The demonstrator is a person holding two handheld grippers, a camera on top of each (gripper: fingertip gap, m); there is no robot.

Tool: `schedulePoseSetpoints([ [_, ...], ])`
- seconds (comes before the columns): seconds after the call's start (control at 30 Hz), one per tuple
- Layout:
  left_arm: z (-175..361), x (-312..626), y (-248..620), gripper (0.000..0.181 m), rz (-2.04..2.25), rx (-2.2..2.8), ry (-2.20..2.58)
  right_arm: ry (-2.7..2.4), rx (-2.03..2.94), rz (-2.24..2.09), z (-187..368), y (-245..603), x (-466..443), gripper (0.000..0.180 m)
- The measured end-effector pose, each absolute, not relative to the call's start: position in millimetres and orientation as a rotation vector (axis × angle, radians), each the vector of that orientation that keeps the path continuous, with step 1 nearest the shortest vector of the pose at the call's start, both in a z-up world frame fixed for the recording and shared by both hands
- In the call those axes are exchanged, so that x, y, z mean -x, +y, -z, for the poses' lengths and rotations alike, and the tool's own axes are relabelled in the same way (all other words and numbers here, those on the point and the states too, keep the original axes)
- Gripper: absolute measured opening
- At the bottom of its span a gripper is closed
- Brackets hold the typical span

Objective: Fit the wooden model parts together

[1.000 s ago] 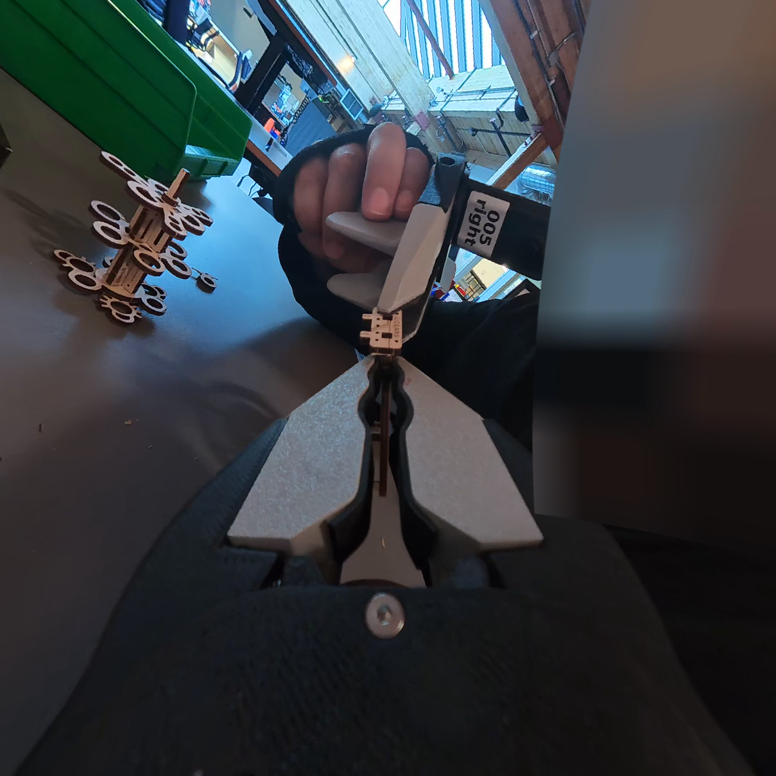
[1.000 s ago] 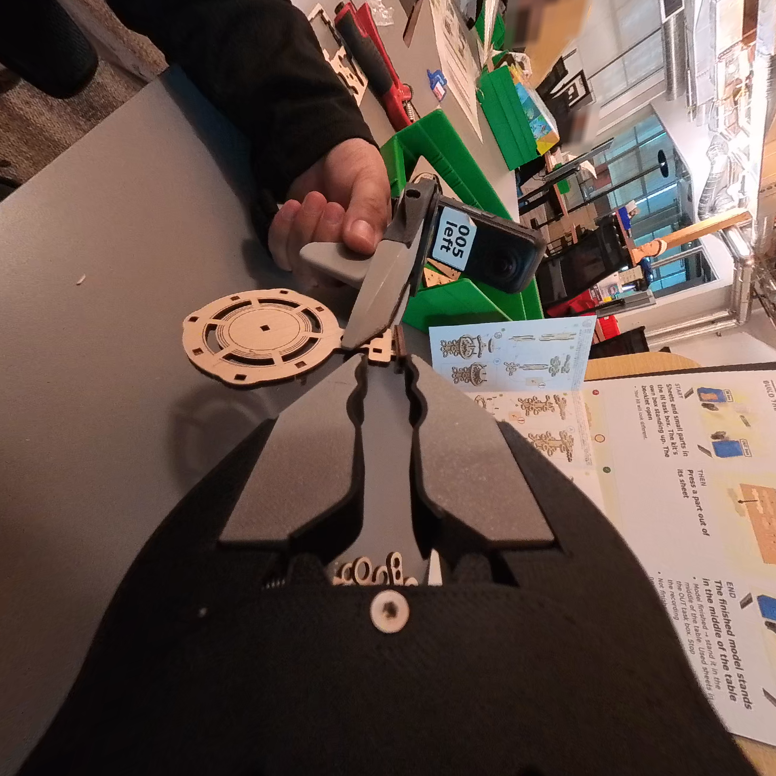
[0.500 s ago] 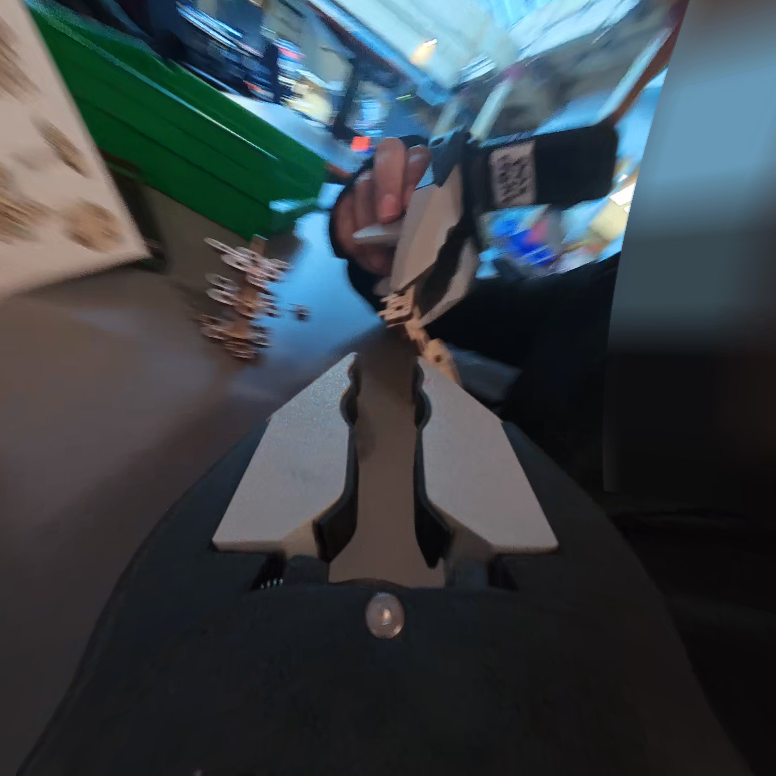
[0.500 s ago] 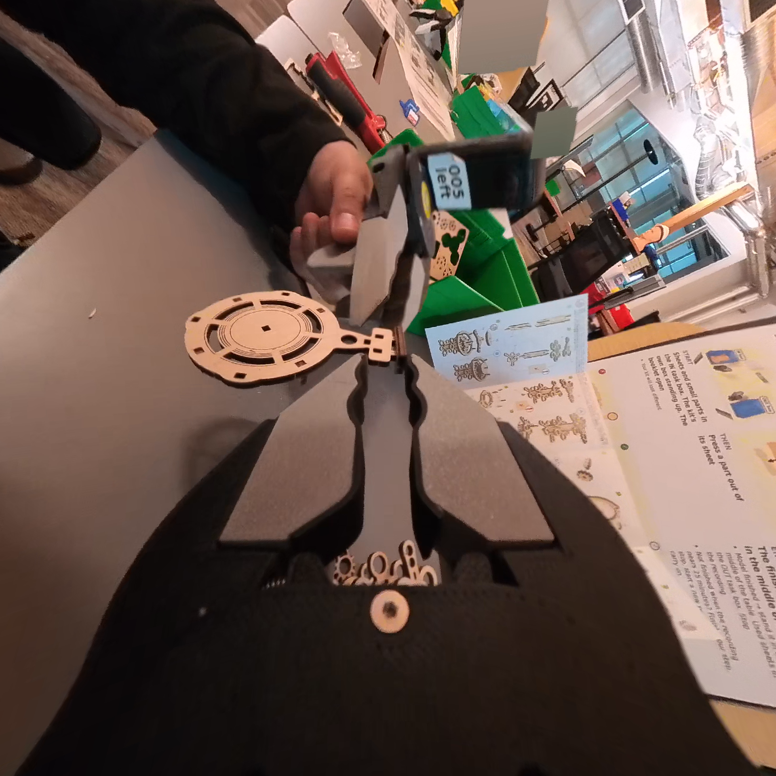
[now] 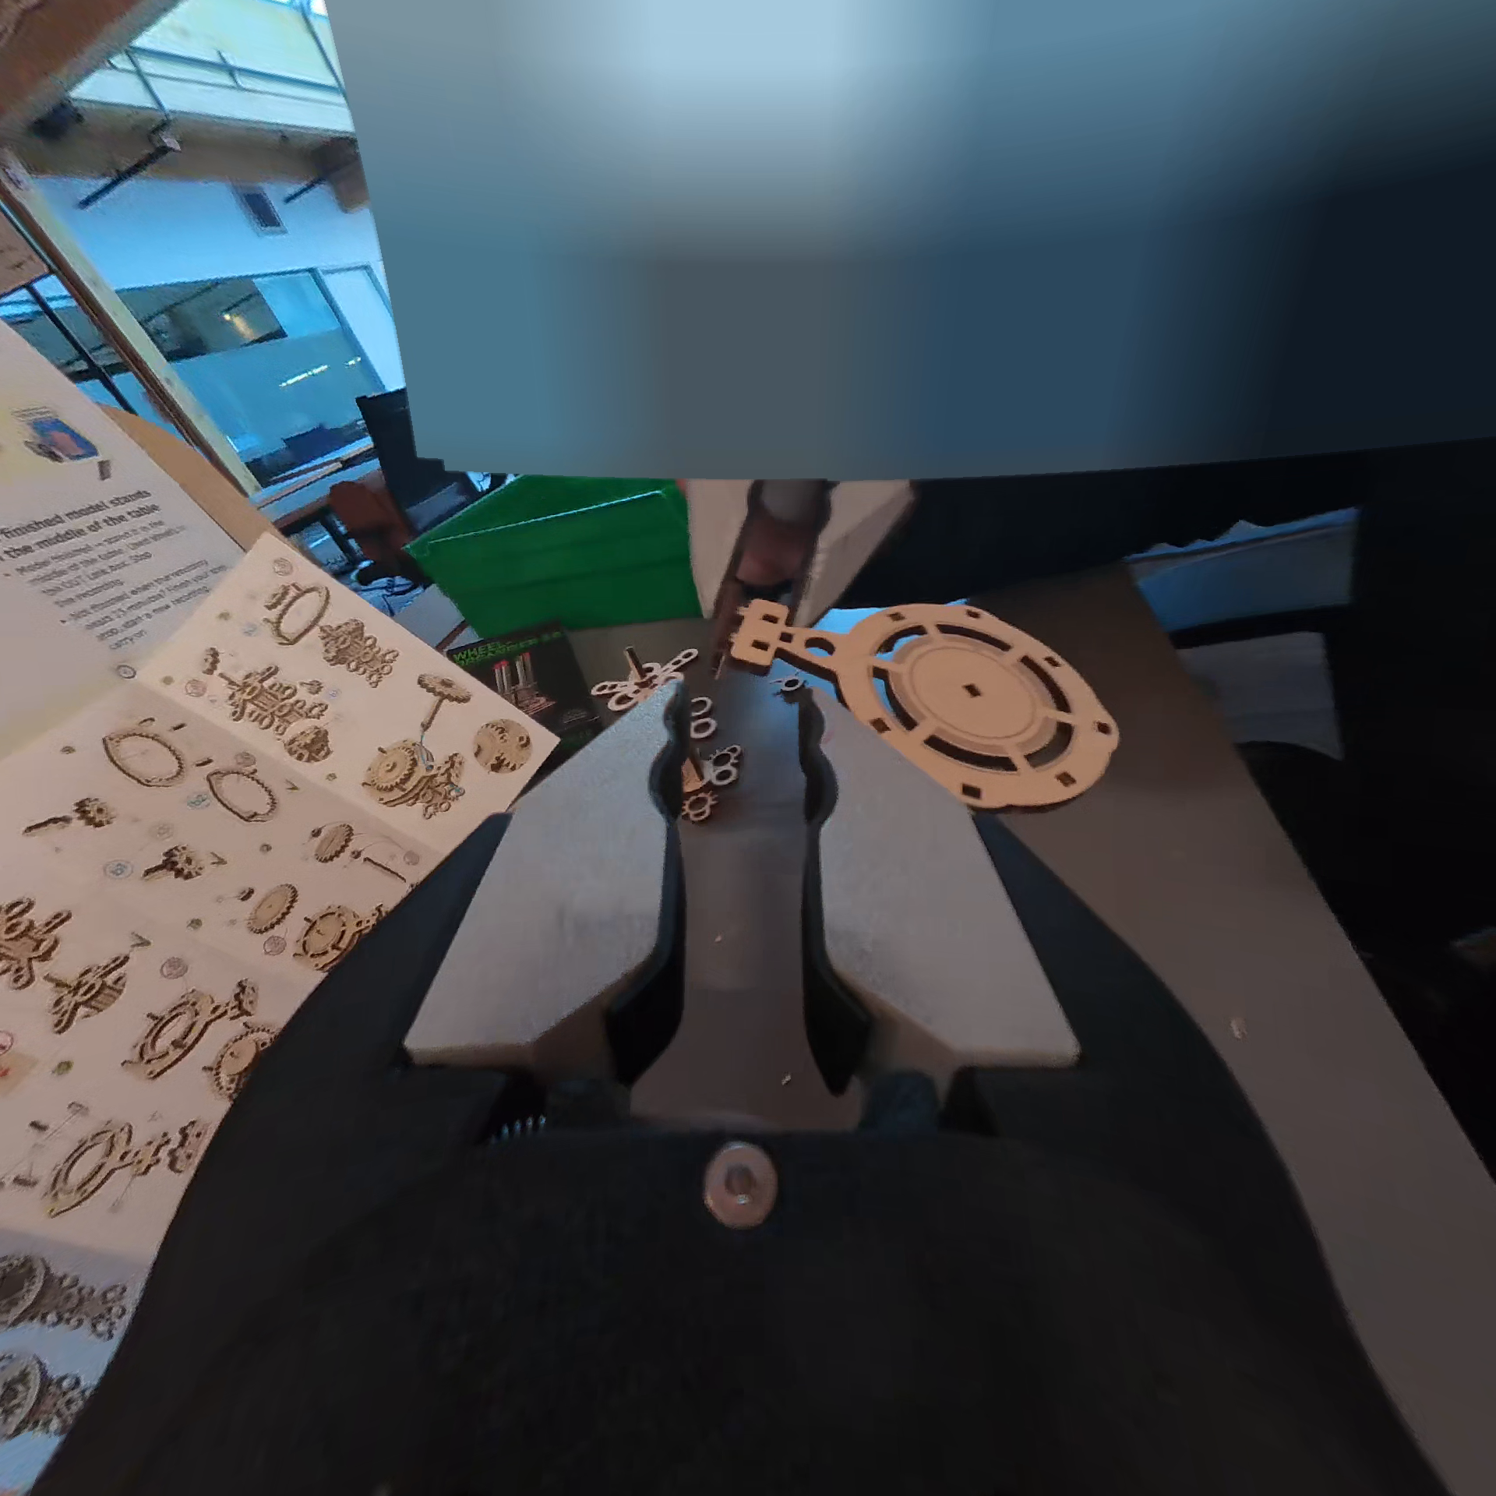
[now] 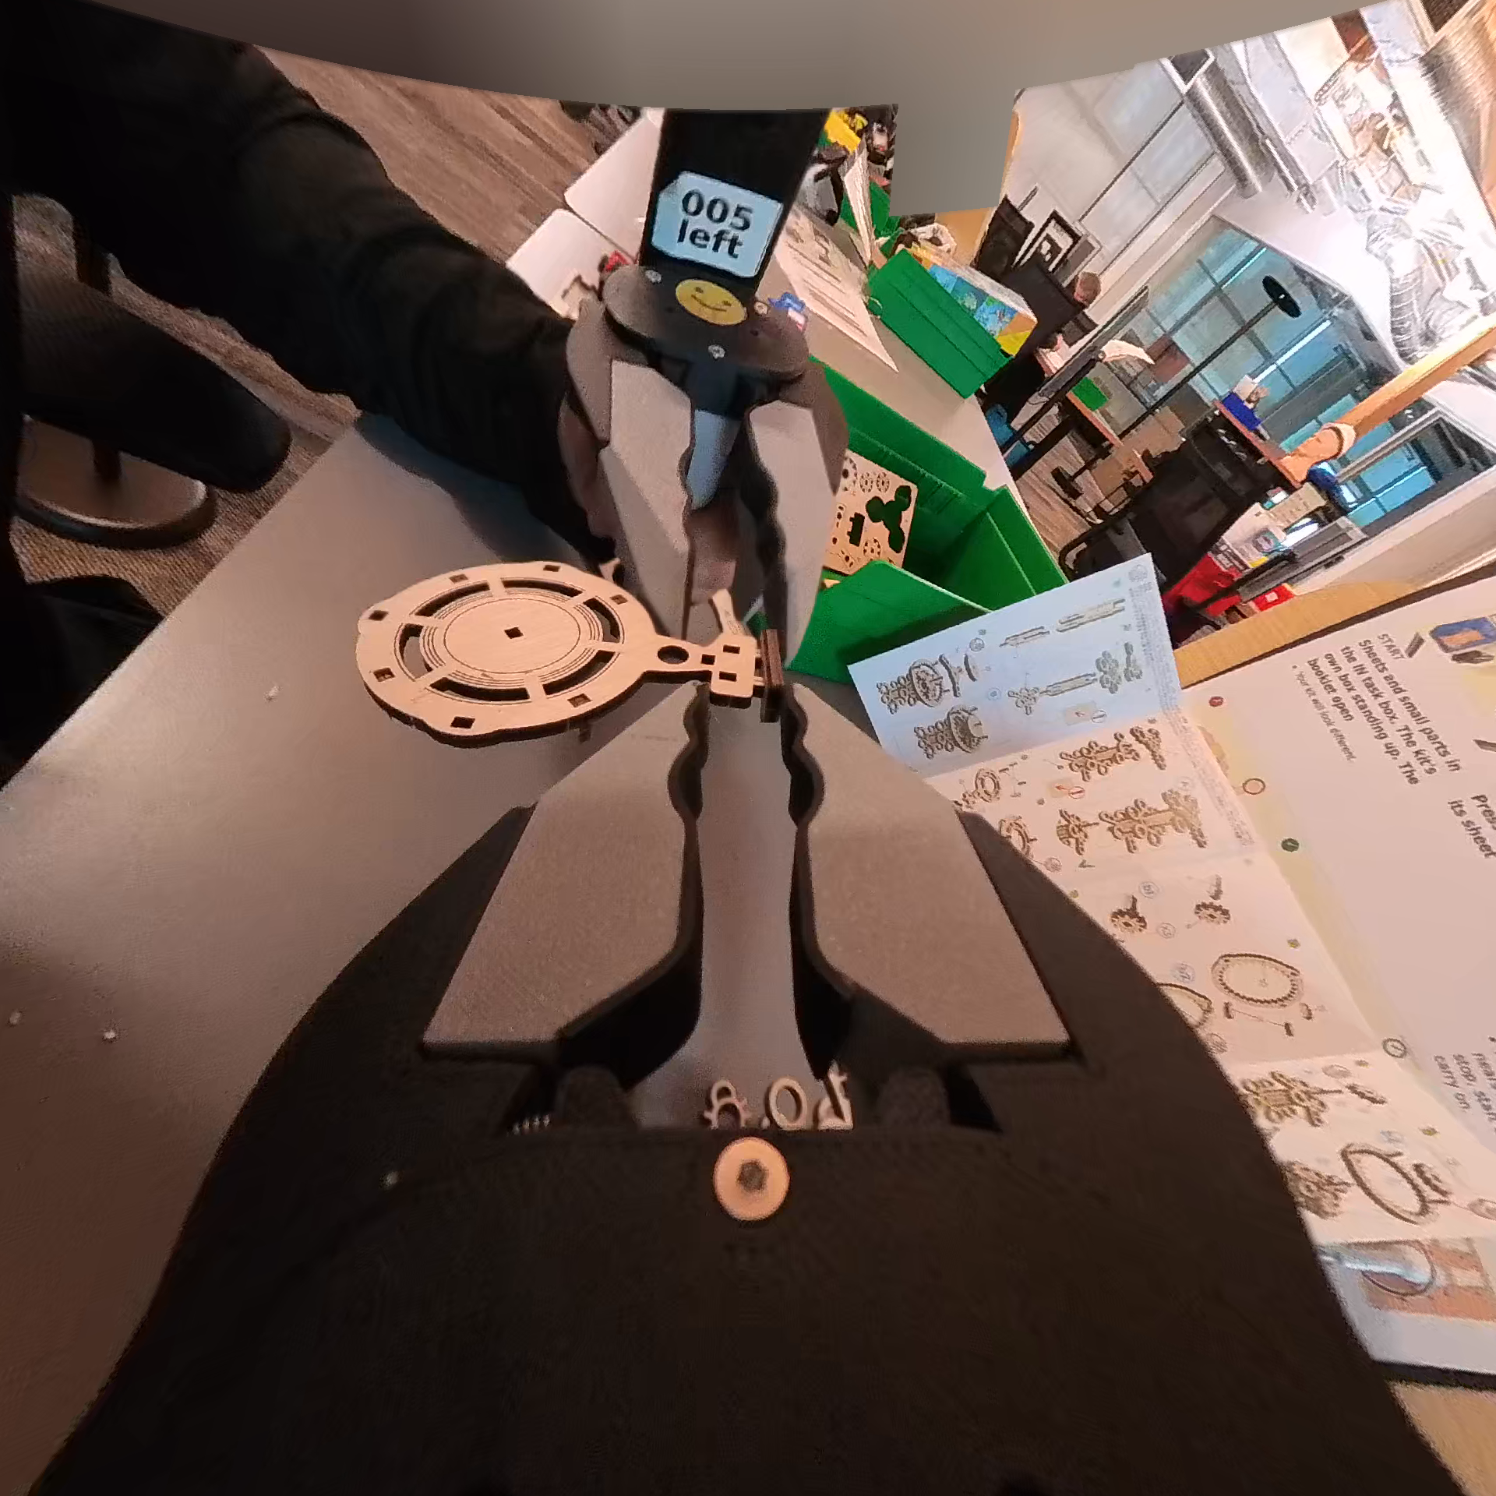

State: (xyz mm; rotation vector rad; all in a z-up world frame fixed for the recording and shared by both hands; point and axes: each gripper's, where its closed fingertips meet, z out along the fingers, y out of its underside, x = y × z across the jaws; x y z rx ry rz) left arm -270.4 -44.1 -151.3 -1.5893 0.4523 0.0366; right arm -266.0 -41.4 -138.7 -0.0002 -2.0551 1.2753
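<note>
My right gripper (image 6: pixel 743 696) is shut on the square tab of a flat wooden disc part (image 6: pixel 502 648) and holds it level just above the grey table (image 6: pixel 202 809). A small dark cross piece (image 6: pixel 769 672) sits on the tab's end. My left gripper (image 5: pixel 741 704) is open and empty. In the right wrist view the left gripper (image 6: pixel 728 631) points down just behind the tab. In the left wrist view the disc part (image 5: pixel 963 704) hangs from the right gripper (image 5: pixel 765 619). A small wooden sub-assembly with looped arms (image 5: pixel 704 769) lies on the table between my left fingers.
A folded instruction sheet (image 5: pixel 243 809) lies on the left in the left wrist view and shows on the right in the right wrist view (image 6: pixel 1133 809). Green bins (image 6: pixel 931 453) stand behind, one holding a punched wooden sheet (image 6: pixel 870 518). A small dark box (image 5: pixel 526 680) stands by a bin (image 5: pixel 558 558). Less than 4 cm separates the two grippers' tips.
My left gripper opened, let go of the disc part and swung round above it. The right gripper kept the tab and stayed nearly still.
</note>
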Motion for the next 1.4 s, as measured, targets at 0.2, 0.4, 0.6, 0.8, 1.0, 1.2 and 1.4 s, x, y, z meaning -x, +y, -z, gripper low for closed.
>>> schedulePoseSetpoints([
  [0.2, 143.2, 266.1, -47.4, 0.019, -0.009, 1.531, 0.442, -2.068, 0.009, -1.312, 139.8, -44.7, 264.3, 0.013],
  [0.4, 142.5, 261.6, -47.4, 0.014, -0.031, 1.511, 0.478, -2.070, 0.010, -1.340, 138.4, -46.8, 262.3, 0.013],
  [0.6, 140.2, 257.8, -49.7, 0.015, 0.006, 1.498, 0.488, -2.073, -0.007, -1.361, 136.5, -48.7, 258.2, 0.013],
  [0.8, 135.8, 254.7, -51.5, 0.011, 0.028, 1.471, 0.509, -2.086, -0.012, -1.390, 136.8, -50.9, 254.7, 0.013],
  [1.0, 137.1, 250.1, -53.8, 0.012, 0.032, 1.460, 0.543, -2.091, -0.040, -1.419, 136.2, -53.7, 249.4, 0.013],
  [1.2, 133.4, 245.7, -56.0, 0.011, 0.047, 1.429, 0.557, -2.088, -0.048, -1.436, 137.5, -56.0, 247.9, 0.013],
  [1.4, 131.5, 247.2, -57.2, 0.016, 0.044, 1.415, 0.553, -2.078, -0.047, -1.469, 135.1, -57.5, 246.2, 0.013],
])
